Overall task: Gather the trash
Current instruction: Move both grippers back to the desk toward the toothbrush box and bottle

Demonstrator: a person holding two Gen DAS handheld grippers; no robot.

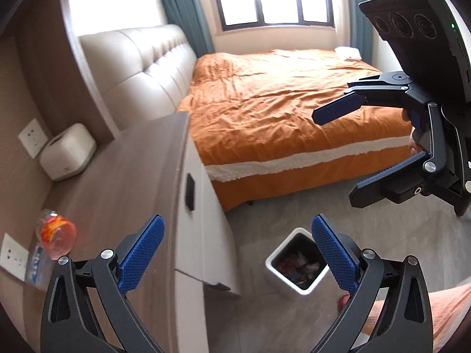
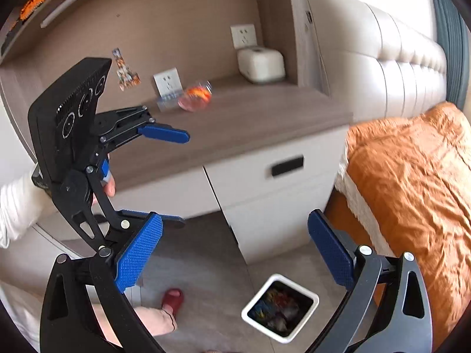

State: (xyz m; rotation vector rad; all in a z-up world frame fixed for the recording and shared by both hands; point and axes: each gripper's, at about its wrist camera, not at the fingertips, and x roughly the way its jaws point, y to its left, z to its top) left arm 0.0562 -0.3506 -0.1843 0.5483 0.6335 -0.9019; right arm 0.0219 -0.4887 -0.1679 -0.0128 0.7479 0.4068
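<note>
A clear plastic bottle with an orange label (image 1: pixel 56 235) lies on the wooden desk top (image 1: pixel 123 176) near the wall; it also shows in the right wrist view (image 2: pixel 195 97). A white square trash bin (image 1: pixel 269 264) holding colourful wrappers stands on the grey floor beside the desk, also in the right wrist view (image 2: pixel 309 313). My left gripper (image 1: pixel 235 253) is open and empty, above the desk edge and the bin. My right gripper (image 2: pixel 235 253) is open and empty, above the floor near the bin. Each gripper shows in the other's view, open: the right (image 1: pixel 335 156), the left (image 2: pixel 176 176).
A bed with an orange cover (image 1: pixel 279 103) and a padded headboard (image 1: pixel 141 67) stands beside the desk. A white box (image 1: pixel 67 153) sits at the back of the desk. White drawers (image 2: pixel 279 182) are under the desk. A red slipper (image 2: pixel 173 298) is on the floor.
</note>
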